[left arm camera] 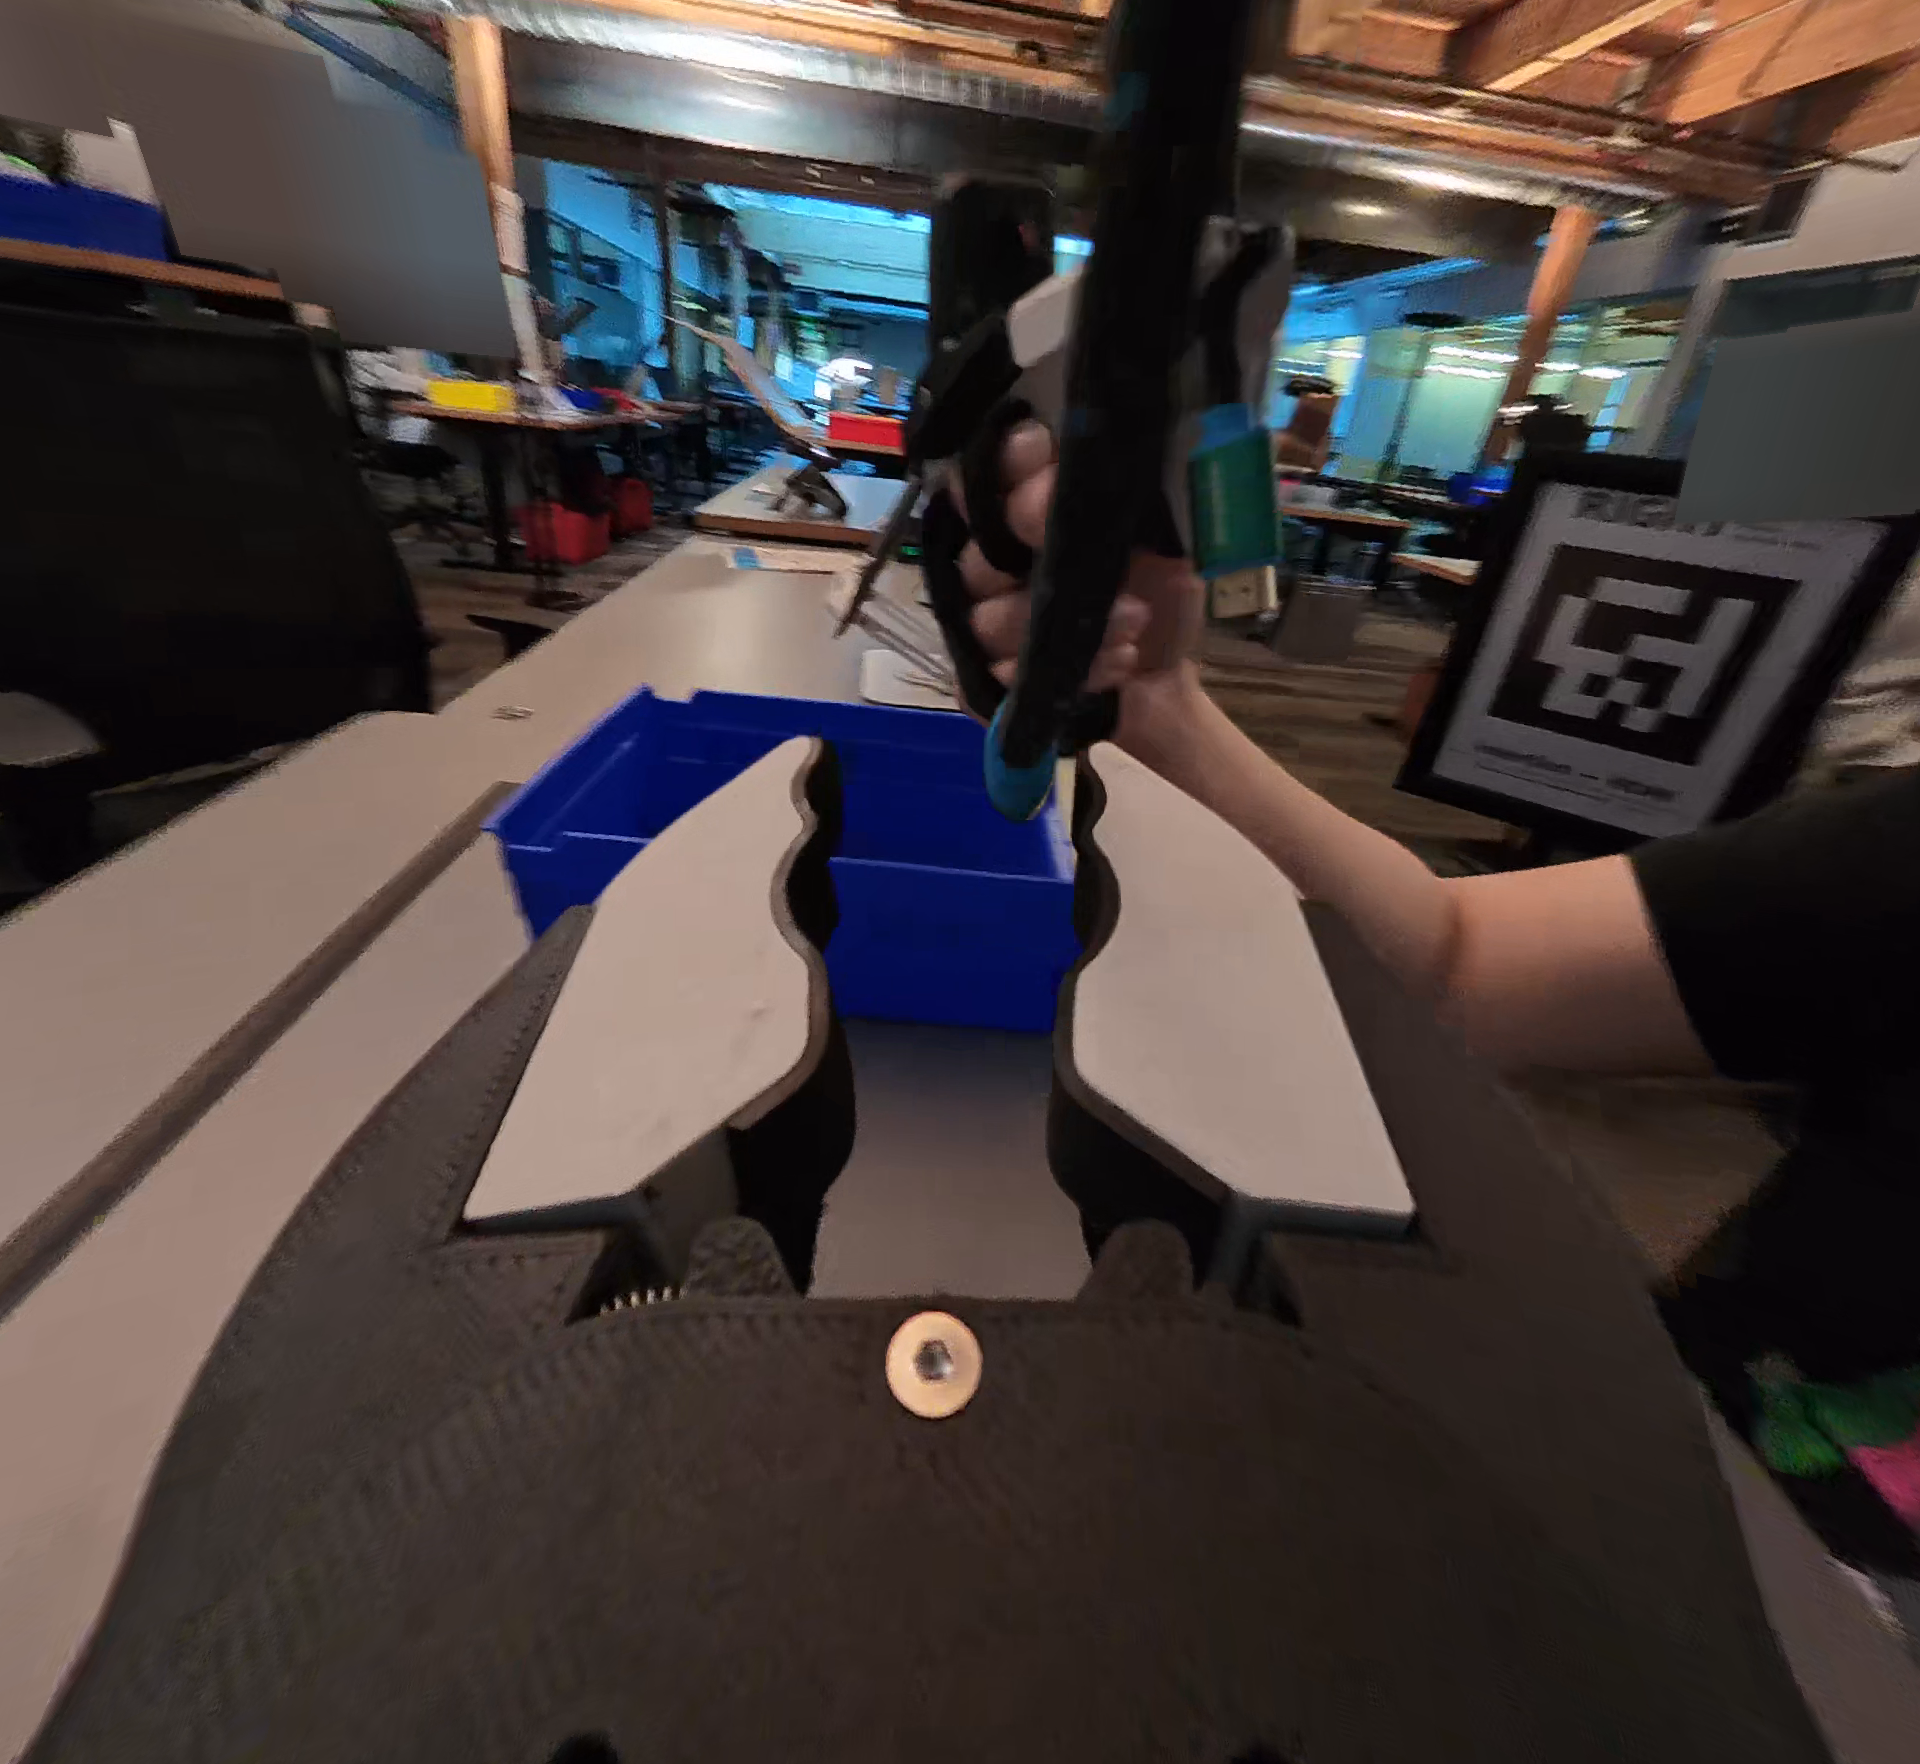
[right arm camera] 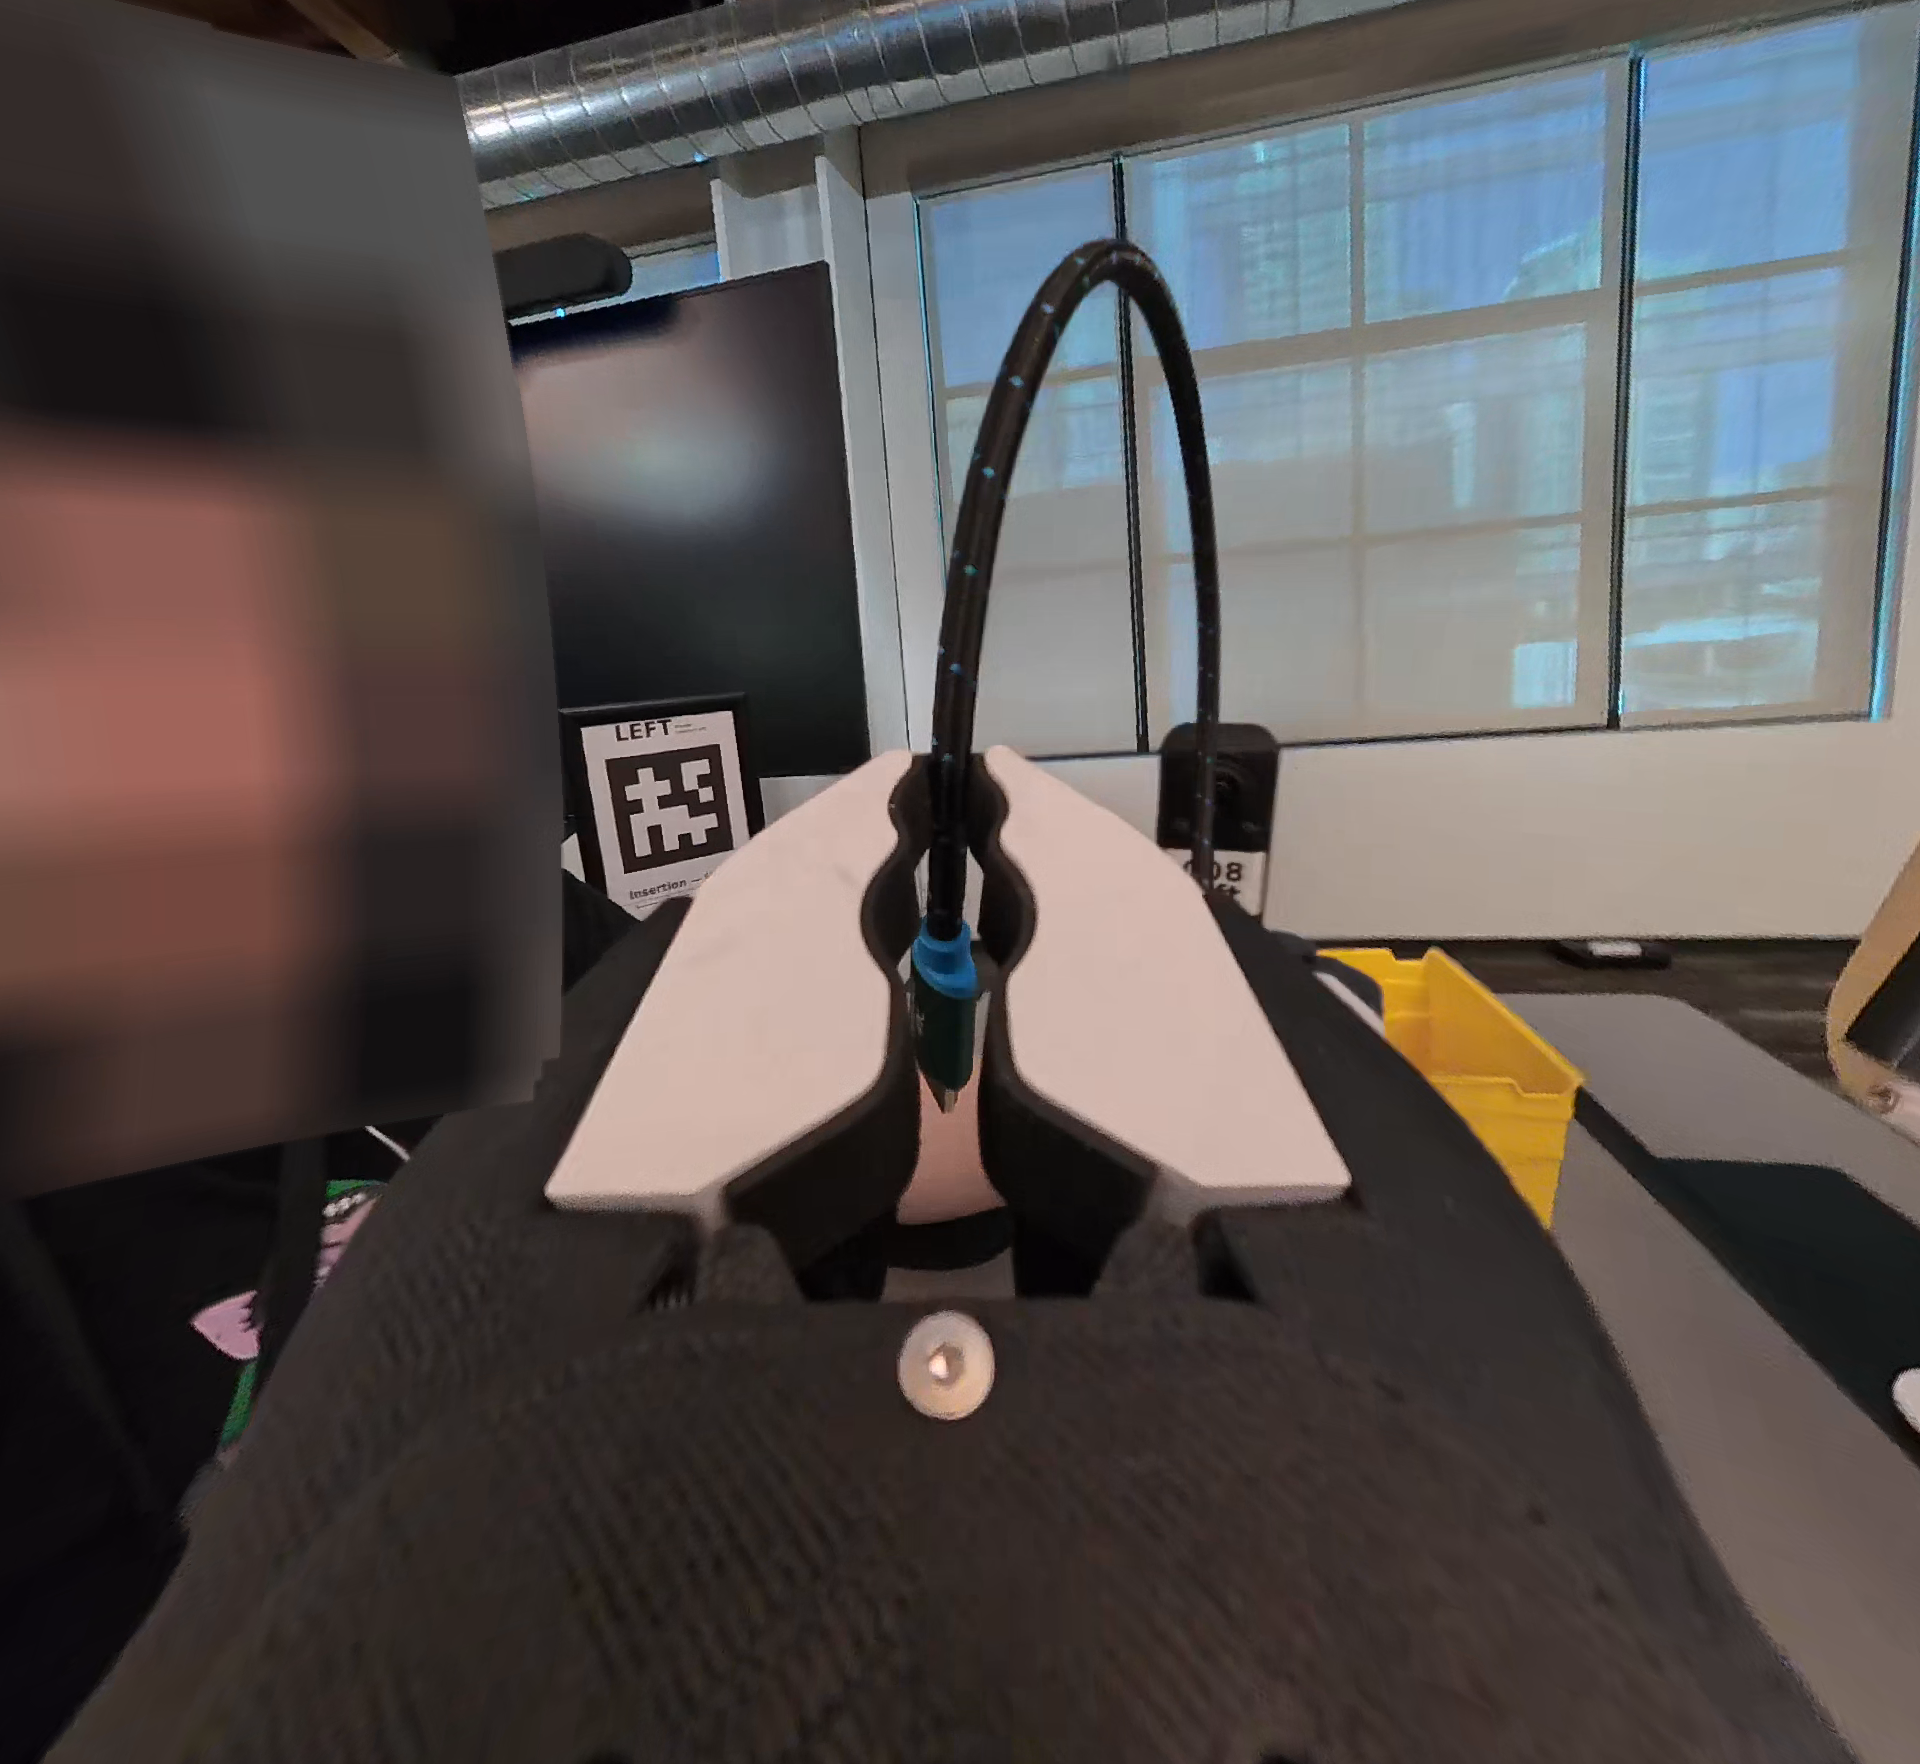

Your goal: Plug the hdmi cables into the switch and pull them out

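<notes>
Nearest the right wrist camera, the right gripper [right arm camera: 948, 821] has its white fingers [right arm camera: 774, 976] clamped on the black braided HDMI cable [right arm camera: 961, 571], whose blue-and-teal plug [right arm camera: 943, 1008] points back toward the lens. At 12 o'clock the cable arches overhead. Left gripper [left arm camera: 951, 795] fingers stand narrowly apart, empty, above the grey table [left arm camera: 260, 883], a blue plastic bin [left arm camera: 935, 925] just beyond them.

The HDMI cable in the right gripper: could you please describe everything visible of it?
The HDMI cable is black braid flecked with blue. It arches up from the right gripper and bends back down behind it. Its plug, teal with a blue collar and metal tip, is pinched between the closed fingers, pointing toward the camera.
</notes>
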{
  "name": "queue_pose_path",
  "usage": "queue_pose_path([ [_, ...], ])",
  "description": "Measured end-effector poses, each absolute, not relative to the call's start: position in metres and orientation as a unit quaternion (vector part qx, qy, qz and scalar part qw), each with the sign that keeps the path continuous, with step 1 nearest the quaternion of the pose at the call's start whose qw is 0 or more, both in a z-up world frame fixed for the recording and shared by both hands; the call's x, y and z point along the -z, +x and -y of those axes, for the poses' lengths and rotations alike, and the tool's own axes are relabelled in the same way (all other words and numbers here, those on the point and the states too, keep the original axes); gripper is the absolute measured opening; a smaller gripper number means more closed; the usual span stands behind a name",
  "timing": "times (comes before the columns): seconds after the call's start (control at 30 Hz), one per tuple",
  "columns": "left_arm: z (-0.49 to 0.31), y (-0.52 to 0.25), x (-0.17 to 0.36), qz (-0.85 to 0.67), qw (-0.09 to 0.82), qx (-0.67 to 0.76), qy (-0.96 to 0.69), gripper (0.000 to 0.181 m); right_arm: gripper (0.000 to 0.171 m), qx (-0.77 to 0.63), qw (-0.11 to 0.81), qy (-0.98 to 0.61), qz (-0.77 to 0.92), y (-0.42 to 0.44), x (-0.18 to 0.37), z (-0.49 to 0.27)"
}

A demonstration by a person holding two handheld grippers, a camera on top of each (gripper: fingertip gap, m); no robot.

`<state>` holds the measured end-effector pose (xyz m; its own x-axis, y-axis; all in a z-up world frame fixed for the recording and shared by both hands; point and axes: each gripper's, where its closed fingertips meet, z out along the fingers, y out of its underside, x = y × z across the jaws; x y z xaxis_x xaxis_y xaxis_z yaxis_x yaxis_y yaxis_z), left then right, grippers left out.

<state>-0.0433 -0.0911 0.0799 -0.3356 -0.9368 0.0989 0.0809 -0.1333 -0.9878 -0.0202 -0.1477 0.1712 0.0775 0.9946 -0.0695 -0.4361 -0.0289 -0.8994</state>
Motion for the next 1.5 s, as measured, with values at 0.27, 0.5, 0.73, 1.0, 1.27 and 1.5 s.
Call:
queue_pose_path([
  [0.27,0.114,-0.072,-0.096,-0.55,0.378,0.668,-0.329,0.03,0.007,-0.551,0.659,-0.241,0.452,-0.016,-0.175,0.203],
  [0.5,0.093,-0.071,-0.104,-0.463,0.319,0.748,-0.354,0.035,0.007,-0.529,0.597,-0.185,0.574,-0.021,-0.15,0.248],
  [0.73,0.173,-0.05,-0.091,-0.558,0.233,0.729,-0.321,0.048,0.007,-0.452,0.585,-0.198,0.644,-0.051,-0.119,0.246],
  [1.0,0.214,-0.042,-0.071,-0.657,0.313,0.63,-0.271,0.052,0.008,-0.432,0.592,-0.193,0.652,-0.058,-0.123,0.251],
  [1.27,0.221,-0.036,-0.08,-0.636,0.35,0.636,-0.264,0.027,0.008,-0.436,0.605,-0.186,0.64,-0.059,-0.123,0.245],
  [1.5,0.205,-0.03,-0.077,-0.662,0.403,0.562,-0.289,0.021,0.006,-0.43,0.632,-0.23,0.602,-0.055,-0.126,0.22],
])
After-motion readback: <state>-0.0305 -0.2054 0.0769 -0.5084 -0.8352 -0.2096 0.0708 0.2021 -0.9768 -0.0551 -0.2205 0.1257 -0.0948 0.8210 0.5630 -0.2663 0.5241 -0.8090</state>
